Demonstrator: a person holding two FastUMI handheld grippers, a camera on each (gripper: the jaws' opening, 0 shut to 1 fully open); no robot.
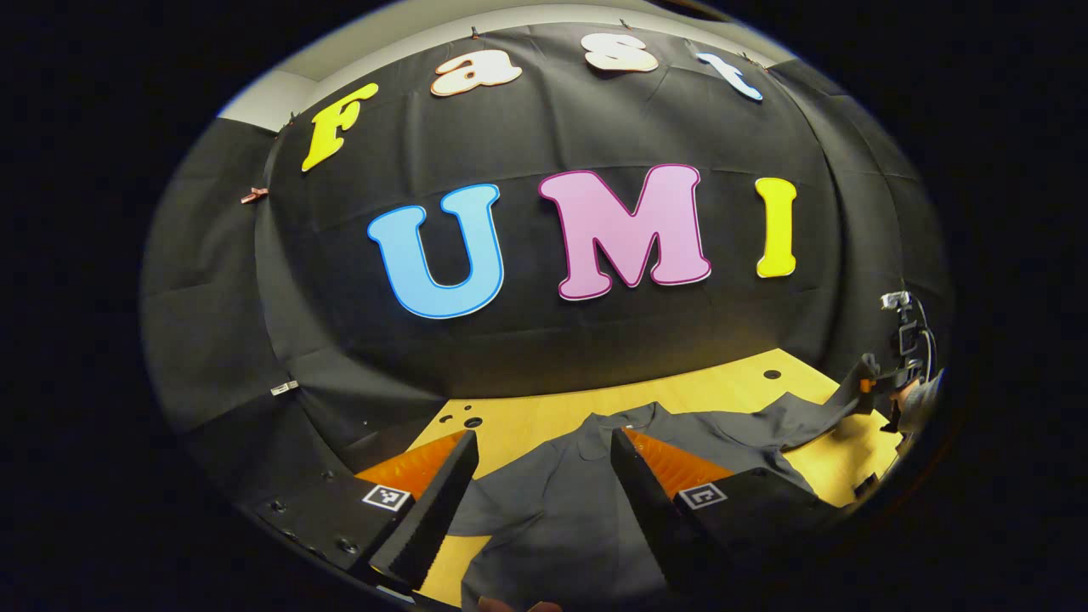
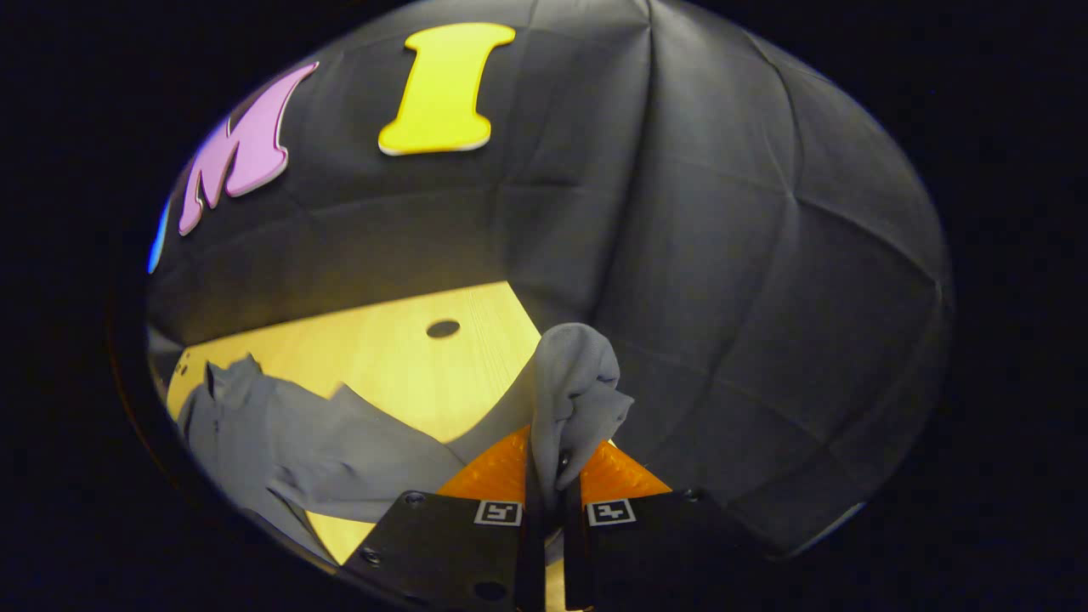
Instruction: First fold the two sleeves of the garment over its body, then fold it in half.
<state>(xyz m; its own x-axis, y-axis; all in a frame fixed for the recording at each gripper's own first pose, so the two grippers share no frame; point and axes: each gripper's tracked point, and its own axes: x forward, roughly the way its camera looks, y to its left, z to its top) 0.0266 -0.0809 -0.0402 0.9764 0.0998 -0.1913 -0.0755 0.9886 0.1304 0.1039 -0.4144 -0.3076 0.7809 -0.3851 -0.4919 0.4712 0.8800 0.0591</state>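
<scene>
We count one dark grey garment (image 1: 561, 501) lying on the yellow bench (image 1: 527, 421), its collar toward the wall. Our left tool (image 1: 544, 484) hangs above its body with both fingers spread wide, holding nothing. Our right tool (image 2: 551, 497) has its two fingers pinched together on one sleeve (image 2: 574, 391), whose end bunches up above the tips, lifted off the bench. In the left gripper view, that sleeve stretches off to the right.
</scene>
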